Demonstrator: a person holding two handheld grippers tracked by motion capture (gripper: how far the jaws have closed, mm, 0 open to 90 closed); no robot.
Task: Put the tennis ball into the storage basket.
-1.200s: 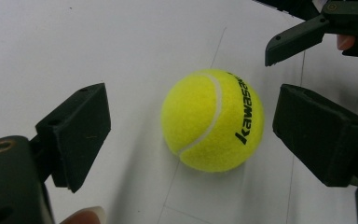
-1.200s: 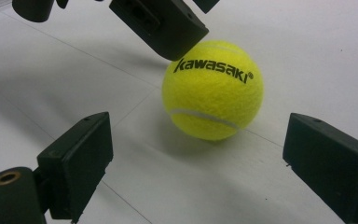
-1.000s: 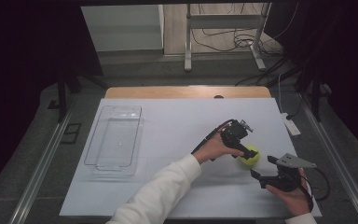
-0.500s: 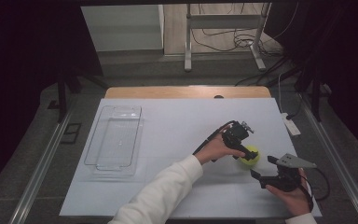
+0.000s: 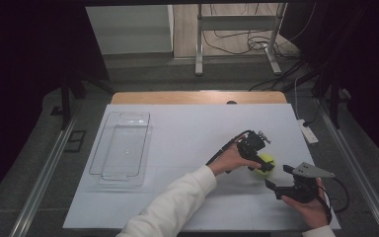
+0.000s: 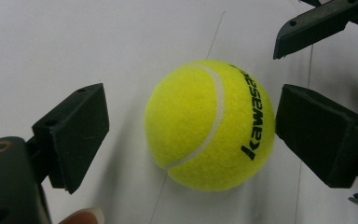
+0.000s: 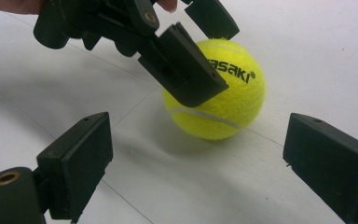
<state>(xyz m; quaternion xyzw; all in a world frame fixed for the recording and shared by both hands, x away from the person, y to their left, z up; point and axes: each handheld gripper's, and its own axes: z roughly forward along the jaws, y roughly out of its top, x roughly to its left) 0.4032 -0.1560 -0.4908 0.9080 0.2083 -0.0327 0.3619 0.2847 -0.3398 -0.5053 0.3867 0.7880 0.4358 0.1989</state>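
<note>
A yellow tennis ball [image 5: 266, 166] with black lettering rests on the white mat at the right. My left gripper [image 5: 260, 161] reaches down over it. In the left gripper view its jaws stand open on either side of the ball [image 6: 209, 123]: the right jaw is close against the ball and the left jaw stands apart from it. Just near of the ball, my right gripper [image 5: 278, 177] is held open and points at it. In the right gripper view nothing lies between the jaws of the right gripper [image 7: 200, 168]. The ball [image 7: 228, 107] sits beyond them, under the left gripper [image 7: 212, 46].
A clear plastic tray [image 5: 98, 148] lies on the left of the white mat [image 5: 177, 133]. A white power strip [image 5: 307, 132] lies past the mat's right edge. The wooden table edge [image 5: 197, 97] runs along the back.
My left gripper has shifted slightly right and nearer, closing in around the ball. The ball and the right gripper have stayed in place.
</note>
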